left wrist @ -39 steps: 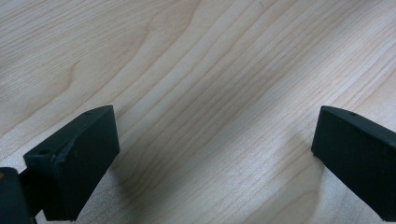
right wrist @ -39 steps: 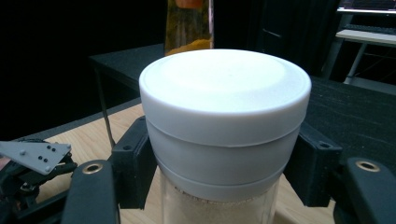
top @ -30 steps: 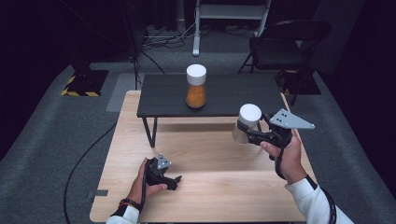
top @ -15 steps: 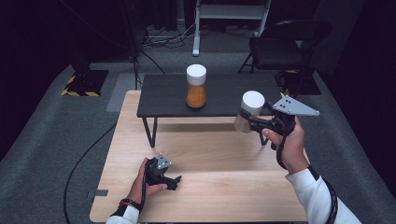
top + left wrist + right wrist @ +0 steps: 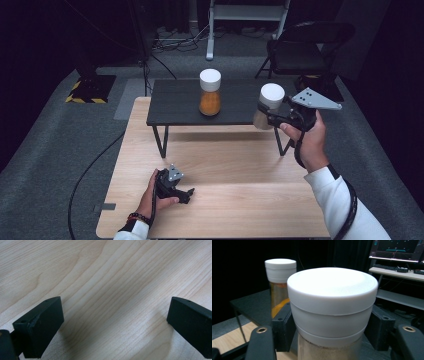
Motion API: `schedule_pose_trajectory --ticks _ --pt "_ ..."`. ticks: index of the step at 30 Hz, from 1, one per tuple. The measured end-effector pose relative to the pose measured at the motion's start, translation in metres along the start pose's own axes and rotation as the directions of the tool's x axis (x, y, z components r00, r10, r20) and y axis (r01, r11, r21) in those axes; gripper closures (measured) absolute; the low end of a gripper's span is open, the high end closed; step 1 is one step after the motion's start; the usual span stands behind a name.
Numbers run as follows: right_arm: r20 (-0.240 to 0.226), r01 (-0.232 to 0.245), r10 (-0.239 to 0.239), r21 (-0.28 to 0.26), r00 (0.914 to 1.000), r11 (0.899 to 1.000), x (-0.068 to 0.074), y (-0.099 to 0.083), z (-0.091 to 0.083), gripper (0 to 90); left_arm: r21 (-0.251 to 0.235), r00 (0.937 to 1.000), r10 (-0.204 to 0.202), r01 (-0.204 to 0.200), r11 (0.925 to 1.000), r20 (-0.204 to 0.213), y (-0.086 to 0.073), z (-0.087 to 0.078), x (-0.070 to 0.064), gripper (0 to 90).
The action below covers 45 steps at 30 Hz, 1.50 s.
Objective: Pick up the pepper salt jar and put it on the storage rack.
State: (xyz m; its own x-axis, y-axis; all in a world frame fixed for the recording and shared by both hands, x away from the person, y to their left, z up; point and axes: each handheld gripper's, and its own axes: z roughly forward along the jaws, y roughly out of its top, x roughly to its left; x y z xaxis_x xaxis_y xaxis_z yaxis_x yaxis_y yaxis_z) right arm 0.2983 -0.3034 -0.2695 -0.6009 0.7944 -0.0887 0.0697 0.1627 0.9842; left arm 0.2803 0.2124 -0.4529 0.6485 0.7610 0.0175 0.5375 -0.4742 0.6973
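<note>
The tan jar (image 5: 267, 106), clamped by the right gripper (image 5: 274, 119), has been raised beside the black shelf's (image 5: 172, 105) right edge; the left gripper's (image 5: 186, 192) jaws are held apart on the table (image 5: 240, 200).

Left gripper (image 5: 113, 322) is pointing down at the pale wooden worktop with wavy grain lines (image 5: 105, 277), which is running across the whole frame. Its two black blocky jaws are standing wide apart, one rising at the lower left, the other at the lower right, nothing sitting between them. Soft shadows are falling on the wood just beside each jaw. Small screw holes are showing on both jaw tops.
</note>
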Motion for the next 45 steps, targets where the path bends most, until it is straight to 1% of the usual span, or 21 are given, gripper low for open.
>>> schedule_pose_trajectory --ticks 6,8,12,16,20,28,30,33,36,40,45 --pt "0.018 0.003 -0.003 -0.014 0.9998 1.0 -0.004 0.003 0.013 33.7 0.0 1.0 0.0 0.0 1.0 0.0 0.0 0.0 0.0 0.8" --pt "0.022 -0.009 0.009 -0.026 0.9997 1.0 -0.007 0.002 0.017 33.8 0.0 1.0 0.0 0.0 1.0 0.0 0.0 0.0 0.0 0.8" --pt "0.035 -0.004 0.004 -0.011 0.9994 1.0 -0.007 0.005 0.025 33.8 0.0 1.0 0.0 0.0 1.0 0.0 0.0 0.0 0.0 0.8" --pt "0.038 -0.004 0.004 -0.008 0.9993 1.0 -0.009 0.004 0.031 33.7 0.0 1.0 -0.001 0.001 1.0 0.002 0.0 0.0 0.0 0.8" --pt "0.037 -0.014 0.014 -0.004 0.9992 1.0 -0.012 0.002 0.037 33.7 -0.001 1.0 0.001 -0.001 1.0 0.002 0.0 0.0 0.0 0.8" --pt "0.056 -0.034 0.034 -0.01 0.9978 0.999 -0.02 -0.001 0.046 33.7 0.0 1.0 0.0 0.0 1.0 0.002 0.0 0.0 0.0 0.8" --pt "0.063 -0.028 0.029 -0.012 0.9976 1.0 -0.02 -0.001 0.047 33.7 0.0 1.0 0.0 0.0 1.0 0.002 0.0 0.0 0.0 0.8" --pt "0.071 -0.038 0.039 -0.015 0.9968 0.999 -0.022 -0.001 0.049 33.7 0.0 1.0 0.001 -0.001 1.0 0.002 0.0 0.0 0.0 0.8" --pt "0.075 -0.036 0.037 -0.009 0.9965 0.999 -0.023 -0.001 0.053 33.7 0.0 1.0 0.001 -0.001 1.0 0.002 0.0 0.0 0.0 0.8" --pt "0.078 -0.05 0.051 -0.01 0.9957 0.999 -0.025 -0.004 0.057 33.7 0.0 1.0 0.001 -0.001 1.0 0.002 0.0 0.0 0.0 0.8" --pt "0.083 -0.056 0.057 -0.012 0.9949 0.998 -0.027 -0.011 0.061 33.7 0.001 1.0 0.002 -0.002 1.0 0.002 0.0 0.0 0.001 0.8"
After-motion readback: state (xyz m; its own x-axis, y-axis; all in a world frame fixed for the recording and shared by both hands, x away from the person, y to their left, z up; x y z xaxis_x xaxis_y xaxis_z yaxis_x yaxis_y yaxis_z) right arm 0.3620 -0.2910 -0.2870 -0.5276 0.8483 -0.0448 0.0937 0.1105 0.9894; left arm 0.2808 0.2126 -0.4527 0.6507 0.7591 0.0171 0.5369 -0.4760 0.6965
